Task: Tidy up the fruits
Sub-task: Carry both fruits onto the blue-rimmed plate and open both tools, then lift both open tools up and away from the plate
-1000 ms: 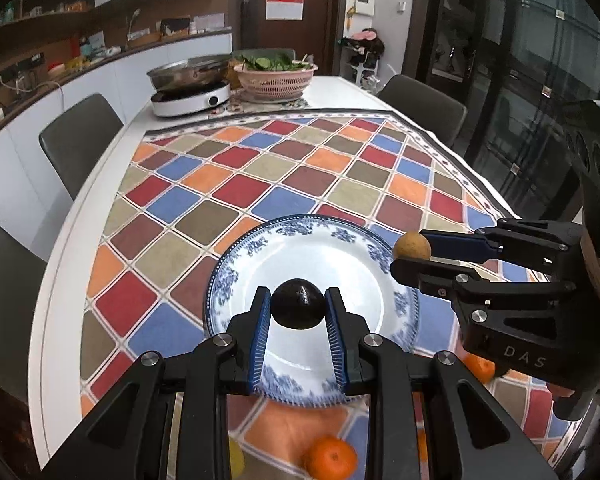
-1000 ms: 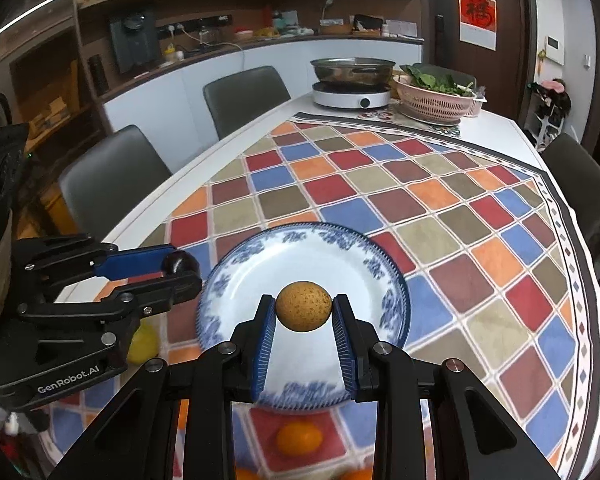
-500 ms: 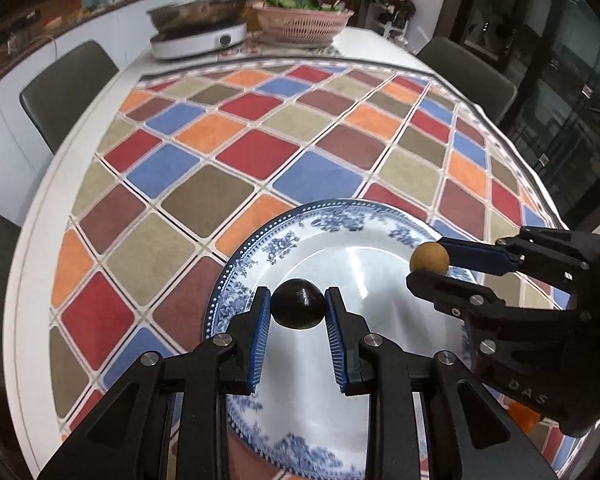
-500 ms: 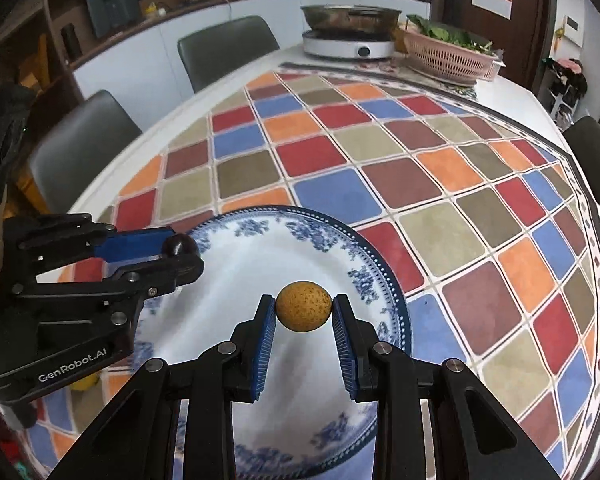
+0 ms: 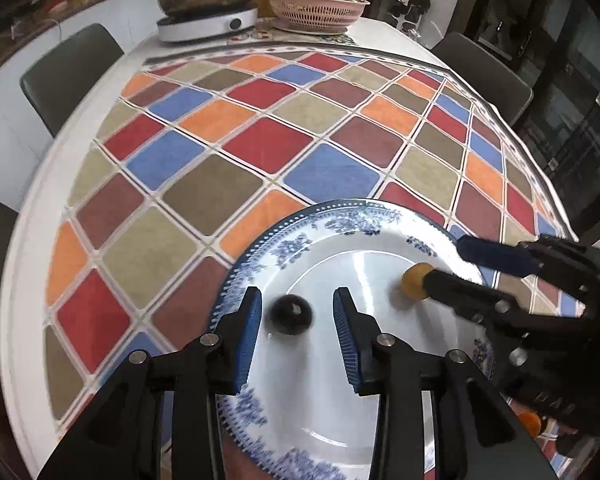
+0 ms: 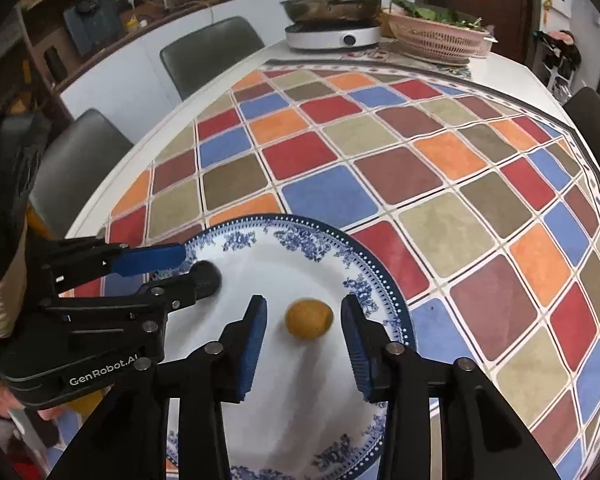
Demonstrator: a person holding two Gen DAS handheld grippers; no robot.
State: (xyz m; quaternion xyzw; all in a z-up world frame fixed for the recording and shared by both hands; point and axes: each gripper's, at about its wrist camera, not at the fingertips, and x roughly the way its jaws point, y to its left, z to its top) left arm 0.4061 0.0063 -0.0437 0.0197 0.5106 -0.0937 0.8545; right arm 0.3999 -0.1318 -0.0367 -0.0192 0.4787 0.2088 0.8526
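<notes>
A blue-and-white plate [image 5: 332, 216] [image 6: 380, 272] sits on the checkered tablecloth. A small dark round fruit [image 5: 291, 315] lies on the plate between the open fingers of my left gripper [image 5: 297, 312], not touching them. In the right wrist view this fruit [image 6: 208, 276] is partly hidden behind the left gripper [image 6: 176, 268]. A small tan round fruit [image 6: 309, 318] lies on the plate between the open fingers of my right gripper [image 6: 304, 318]. In the left wrist view the tan fruit [image 5: 414, 281] shows by the right gripper [image 5: 456, 264].
A pan on a white cooker [image 5: 208, 24] [image 6: 332, 34] and a pink basket of greens [image 5: 316, 8] [image 6: 436, 36] stand at the far end of the table. Dark chairs [image 5: 72, 72] [image 6: 208, 56] line the sides. An orange fruit [image 5: 530, 422] lies near the front right.
Both grippers have lowered toward the plate and opened. The dark fruit and the tan fruit have been let go and now lie on the plate.
</notes>
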